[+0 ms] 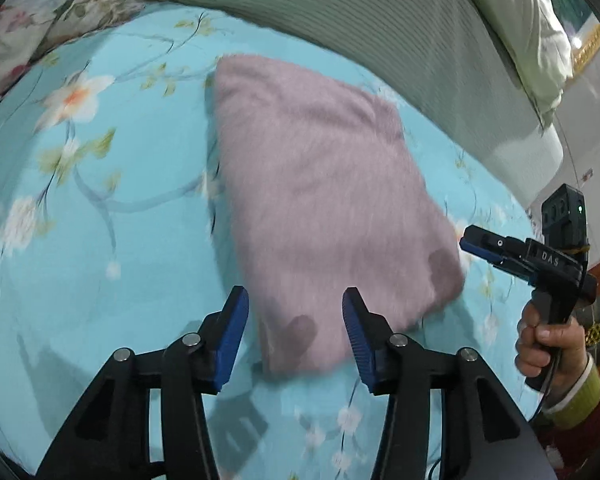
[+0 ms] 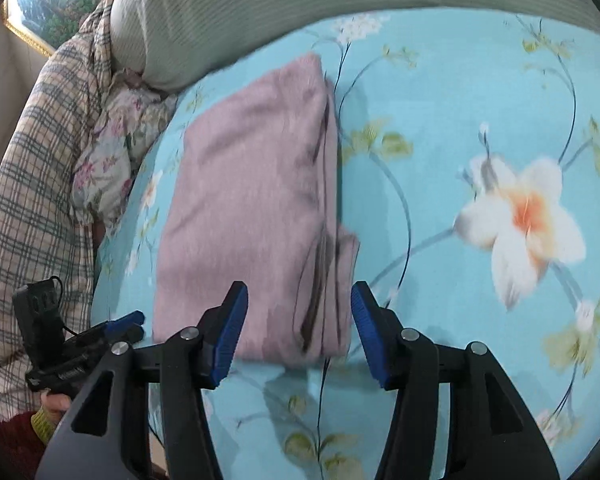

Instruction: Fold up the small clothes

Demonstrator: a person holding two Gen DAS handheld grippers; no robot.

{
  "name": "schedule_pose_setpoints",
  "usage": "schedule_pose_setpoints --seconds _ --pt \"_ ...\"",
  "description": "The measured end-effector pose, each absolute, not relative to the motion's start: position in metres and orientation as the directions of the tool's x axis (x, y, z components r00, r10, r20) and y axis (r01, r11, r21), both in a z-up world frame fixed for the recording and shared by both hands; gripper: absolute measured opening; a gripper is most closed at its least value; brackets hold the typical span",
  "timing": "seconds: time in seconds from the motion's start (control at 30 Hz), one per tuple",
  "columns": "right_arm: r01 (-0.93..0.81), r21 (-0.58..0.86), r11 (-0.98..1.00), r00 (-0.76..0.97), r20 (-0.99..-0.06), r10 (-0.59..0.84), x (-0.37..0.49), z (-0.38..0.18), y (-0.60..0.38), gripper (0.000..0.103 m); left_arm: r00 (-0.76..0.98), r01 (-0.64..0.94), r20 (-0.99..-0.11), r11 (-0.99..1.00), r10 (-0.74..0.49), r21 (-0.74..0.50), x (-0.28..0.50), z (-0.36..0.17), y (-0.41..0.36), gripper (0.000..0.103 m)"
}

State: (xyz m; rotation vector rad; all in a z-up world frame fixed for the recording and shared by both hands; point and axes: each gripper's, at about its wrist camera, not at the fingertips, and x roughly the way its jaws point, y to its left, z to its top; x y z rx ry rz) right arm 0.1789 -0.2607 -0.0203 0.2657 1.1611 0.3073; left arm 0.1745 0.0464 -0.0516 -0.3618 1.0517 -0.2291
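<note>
A pink knitted garment (image 1: 324, 200) lies folded into a flat rectangle on the light blue floral bedsheet (image 1: 100, 220). My left gripper (image 1: 296, 332) is open and empty, just above the garment's near edge. My right gripper (image 2: 300, 320) is open and empty over the garment (image 2: 252, 208) at its near end, where stacked folded layers show along the right side. The right gripper also shows in the left wrist view (image 1: 476, 242) at the garment's right corner. The left gripper shows in the right wrist view (image 2: 128, 322) at the lower left.
A grey-green ribbed cushion (image 1: 380, 20) borders the far side of the bed. A floral pillow (image 1: 40, 12) lies at the far left. A plaid cloth (image 2: 32, 184) and a framed picture (image 2: 48, 4) are at the left in the right wrist view.
</note>
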Motion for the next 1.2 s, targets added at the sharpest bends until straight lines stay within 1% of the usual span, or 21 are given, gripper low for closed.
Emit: schedule_pose_setpoints --seconds 0.03,0.07,0.13,0.2,0.23,0.27,0.3,0.37,0.4,0.43,0.5,0.6,0.67,0.73,0.8,0.87,0.93,1.0,1.1,1.13,1.2 --pt "-0.105 0.359 0.927 0.357 -0.857 0.372 0.175 -0.023 -0.258 0.056 0.471 0.021 -0.811 0.923 -0.348 -0.384 0.162 -0.058 0.047 0.055" --pt "-0.111 0.353 0.929 0.352 -0.860 0.369 0.173 -0.026 -0.256 0.056 0.458 0.035 -0.824 0.933 -0.334 -0.359 0.153 -0.065 0.042 0.056" --pt "-0.125 0.354 0.927 0.343 -0.861 0.375 0.172 -0.030 -0.251 0.056 0.425 0.066 -0.847 0.944 -0.319 -0.322 0.146 -0.078 0.031 0.056" --pt "-0.147 0.345 0.927 0.337 -0.863 0.375 0.174 -0.035 -0.245 0.053 0.413 0.090 -0.867 0.959 -0.280 -0.267 0.144 -0.089 0.018 0.056" --pt "-0.153 0.341 0.927 0.330 -0.867 0.374 0.176 -0.038 -0.243 0.042 0.411 0.093 -0.873 0.965 -0.262 -0.245 0.145 -0.093 0.014 0.055" --pt "-0.154 0.340 0.928 0.319 -0.872 0.372 0.178 -0.041 -0.242 0.020 0.414 0.092 -0.875 0.968 -0.250 -0.233 0.147 -0.095 0.011 0.055" --pt "-0.148 0.338 0.929 0.304 -0.879 0.368 0.181 -0.043 -0.241 0.010 0.426 0.081 -0.875 0.973 -0.230 -0.217 0.149 -0.097 0.009 0.053" --pt "-0.137 0.354 0.925 0.326 -0.866 0.379 0.180 -0.038 -0.248 0.009 0.445 0.039 -0.878 0.983 -0.176 -0.177 0.155 -0.097 0.008 0.046" --pt "-0.137 0.356 0.924 0.342 -0.859 0.382 0.179 -0.035 -0.252 0.009 0.447 0.010 -0.882 0.986 -0.153 -0.166 0.158 -0.098 0.011 0.033" --pt "-0.135 0.337 0.932 0.338 -0.868 0.363 0.179 -0.035 -0.254 0.009 0.449 -0.008 -0.878 0.982 -0.163 -0.187 0.159 -0.097 0.015 0.020" --pt "-0.143 0.270 0.952 0.316 -0.900 0.302 0.178 -0.046 -0.255 0.009 0.464 -0.023 -0.860 0.968 -0.212 -0.251 0.157 -0.093 0.023 0.012" --pt "-0.131 0.237 0.963 0.286 -0.921 0.266 0.177 -0.061 -0.252 0.011 0.439 -0.024 -0.873 0.969 -0.211 -0.246 0.155 -0.102 0.021 0.009" --pt "-0.113 0.245 0.963 0.287 -0.920 0.267 0.175 -0.055 -0.255 0.022 0.418 -0.027 -0.881 0.966 -0.223 -0.258 0.154 -0.108 0.019 0.008" --pt "-0.092 0.236 0.967 0.299 -0.920 0.253 0.172 -0.044 -0.260 0.027 0.399 -0.009 -0.884 0.963 -0.243 -0.269 0.151 -0.106 0.020 0.009" --pt "-0.079 0.237 0.968 0.354 -0.902 0.249 0.169 -0.021 -0.267 0.027 0.385 0.003 -0.883 0.957 -0.268 -0.289 0.141 -0.099 0.027 0.008" --pt "-0.090 0.245 0.965 0.416 -0.871 0.260 0.169 -0.001 -0.265 0.027 0.410 0.016 -0.863 0.949 -0.295 -0.316 0.132 -0.087 0.036 0.008" --pt "-0.134 0.289 0.948 0.447 -0.836 0.318 0.178 0.013 -0.252 0.027 0.460 0.036 -0.827 0.938 -0.322 -0.345 0.127 -0.067 0.043 0.008" --pt "-0.201 0.284 0.938 0.439 -0.830 0.345 0.190 0.013 -0.227 0.027 0.493 0.059 -0.789 0.919 -0.367 -0.390 0.133 -0.055 0.046 0.008" --pt "-0.226 0.213 0.950 0.413 -0.863 0.292 0.208 -0.011 -0.206 0.027 0.505 0.093 -0.758 0.899 -0.413 -0.428 0.153 -0.052 0.037 0.008" --pt "-0.200 0.201 0.959 0.400 -0.877 0.267 0.214 -0.023 -0.210 0.027 0.490 0.106 -0.757 0.891 -0.433 -0.441 0.158 -0.058 0.034 0.008" --pt "-0.130 0.204 0.970 0.374 -0.896 0.238 0.224 -0.046 -0.226 0.007 0.438 0.101 -0.795 0.901 -0.421 -0.421 0.170 -0.080 0.024 0.008"
